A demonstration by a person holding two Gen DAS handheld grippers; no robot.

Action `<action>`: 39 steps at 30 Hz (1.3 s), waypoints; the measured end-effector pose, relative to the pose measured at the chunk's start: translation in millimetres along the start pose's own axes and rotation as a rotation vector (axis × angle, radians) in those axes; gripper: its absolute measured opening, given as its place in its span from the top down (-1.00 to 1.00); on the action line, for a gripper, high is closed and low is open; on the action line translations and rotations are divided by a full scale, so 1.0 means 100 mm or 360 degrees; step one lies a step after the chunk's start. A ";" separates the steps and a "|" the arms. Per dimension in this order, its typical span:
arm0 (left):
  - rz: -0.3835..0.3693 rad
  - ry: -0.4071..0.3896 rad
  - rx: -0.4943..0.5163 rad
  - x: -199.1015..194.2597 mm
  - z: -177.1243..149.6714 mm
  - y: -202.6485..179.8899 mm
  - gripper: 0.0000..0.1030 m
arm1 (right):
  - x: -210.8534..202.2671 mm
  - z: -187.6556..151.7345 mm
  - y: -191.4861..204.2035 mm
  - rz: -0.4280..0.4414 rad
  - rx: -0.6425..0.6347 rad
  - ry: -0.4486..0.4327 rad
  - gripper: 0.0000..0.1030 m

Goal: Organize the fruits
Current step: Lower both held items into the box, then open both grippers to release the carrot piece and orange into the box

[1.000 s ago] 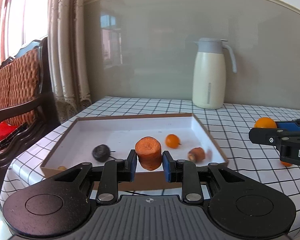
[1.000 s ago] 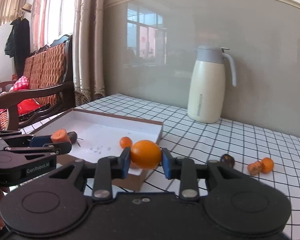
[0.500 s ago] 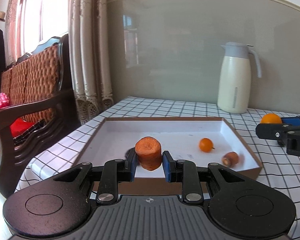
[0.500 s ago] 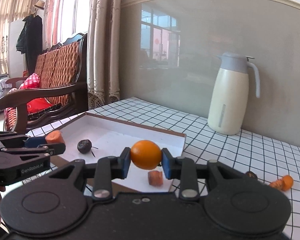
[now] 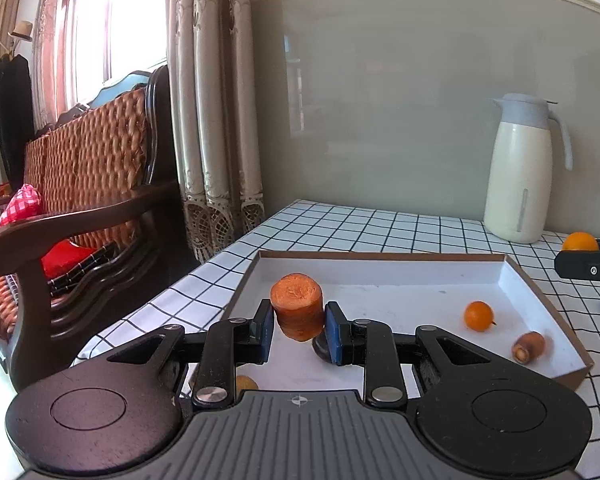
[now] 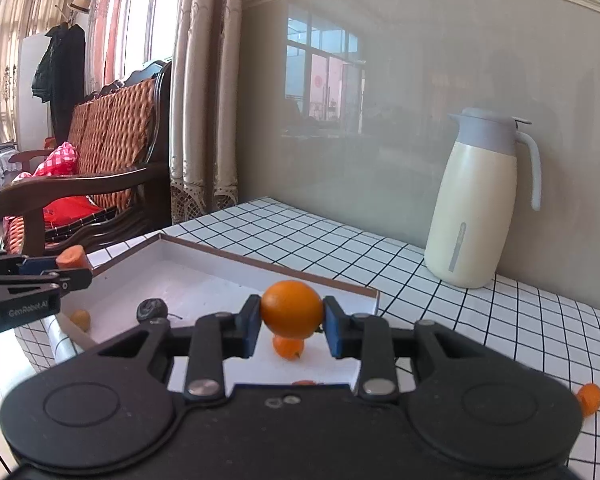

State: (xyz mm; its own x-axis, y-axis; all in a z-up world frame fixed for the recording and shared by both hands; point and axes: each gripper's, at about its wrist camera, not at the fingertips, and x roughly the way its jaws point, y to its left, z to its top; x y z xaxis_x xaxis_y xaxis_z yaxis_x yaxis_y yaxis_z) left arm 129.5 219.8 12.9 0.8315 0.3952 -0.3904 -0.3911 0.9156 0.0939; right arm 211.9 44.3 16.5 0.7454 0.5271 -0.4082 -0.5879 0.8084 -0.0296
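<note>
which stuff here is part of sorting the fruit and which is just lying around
Part of the job:
- carrot chunk in left tool
- orange in right tool
- box tray
- small orange, carrot piece, dark fruit inside

Lying about:
- thermos jug
- wooden bench

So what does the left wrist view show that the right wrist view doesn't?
Left wrist only: the carrot stub lying by the tray's right wall.

Right wrist only: a carrot piece out on the checked tablecloth, right of the tray.

Both: the white tray, the jug, the dark fruit, the left gripper shut on the carrot chunk, and the right gripper shut on the orange.
</note>
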 end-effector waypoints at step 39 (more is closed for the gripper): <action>0.0000 0.0272 -0.0033 1.08 0.30 0.11 0.46 | 1.08 0.26 -0.30 0.0038 0.0074 0.0272 0.50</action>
State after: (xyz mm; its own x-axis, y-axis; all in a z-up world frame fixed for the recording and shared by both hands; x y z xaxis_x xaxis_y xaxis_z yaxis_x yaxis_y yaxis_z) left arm 226.5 274.4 -0.7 0.7529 0.3754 -0.5406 -0.4008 0.9130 0.0758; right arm 318.3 84.1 -2.8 0.6649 0.4970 -0.5576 -0.5864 0.8097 0.0227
